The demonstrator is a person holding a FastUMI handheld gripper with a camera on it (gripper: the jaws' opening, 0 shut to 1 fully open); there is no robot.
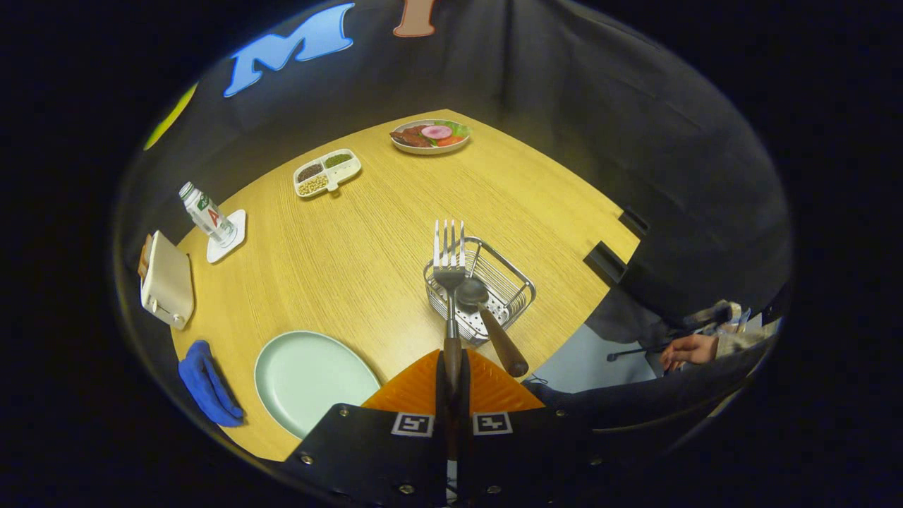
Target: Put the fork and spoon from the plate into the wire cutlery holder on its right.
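My gripper (451,370) is shut on the fork's (449,257) wooden handle. The fork points away from me, its metal tines over the near-left corner of the wire cutlery holder (518,286). That holder stands on the wooden table just beyond my fingers. The spoon (487,314) leans in the holder, bowl down inside, and its brown handle sticks out over the near rim toward me. The pale green plate (310,381) lies bare to the left of my fingers, near the table's front edge.
A blue cloth (206,384) lies left of the plate, a cream toaster (167,280) beyond it. A bottle (204,212) stands on a white coaster, with a divided snack tray (326,171) and a food plate (430,135) at the far side. A person's hand (688,349) rests off the table's right.
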